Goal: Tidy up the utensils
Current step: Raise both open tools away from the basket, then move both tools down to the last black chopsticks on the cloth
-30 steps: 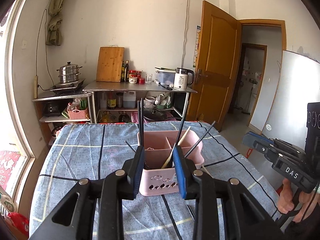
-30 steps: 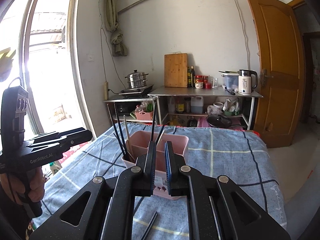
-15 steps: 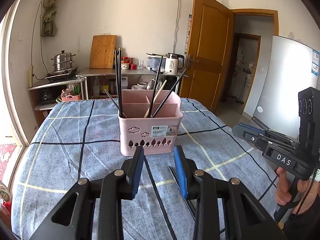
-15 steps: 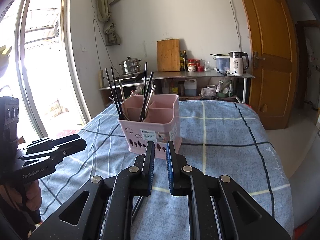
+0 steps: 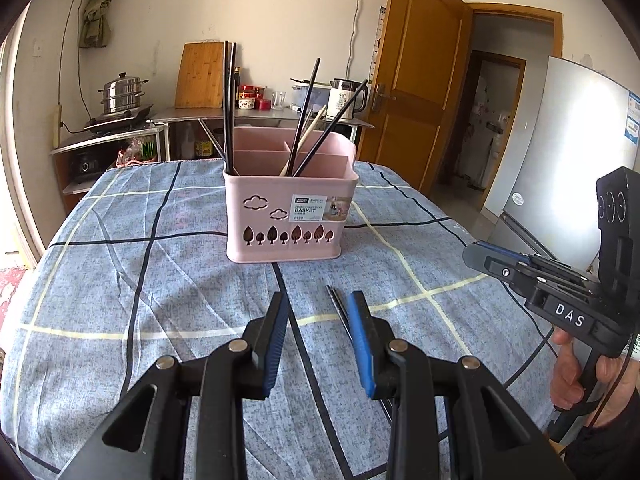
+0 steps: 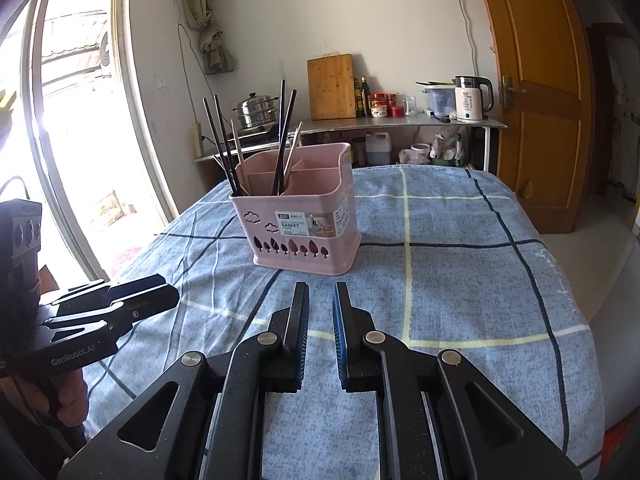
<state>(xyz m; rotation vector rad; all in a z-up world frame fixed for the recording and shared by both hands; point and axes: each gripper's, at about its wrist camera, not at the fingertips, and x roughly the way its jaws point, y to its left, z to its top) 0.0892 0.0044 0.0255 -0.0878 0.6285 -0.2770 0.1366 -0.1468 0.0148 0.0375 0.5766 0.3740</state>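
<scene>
Desk, blue check cloth, fills the lower frame in both views. Pink basket sits mid-frame, divided; dark chopsticks plus a pale one lean out of its near compartments, so most sorting looks done. We reckon the loose pair on the cloth, just below the basket and partly behind our left gripper's right finger, is what's left. Left gripper is spread, empty, low over the cloth beside that pair, likely lined up for the pick. Right gripper shows a narrow gap, nothing in it; its jaws have just been opening, probably to help. Flat thin sticks on cloth: tricky pinch.
</scene>
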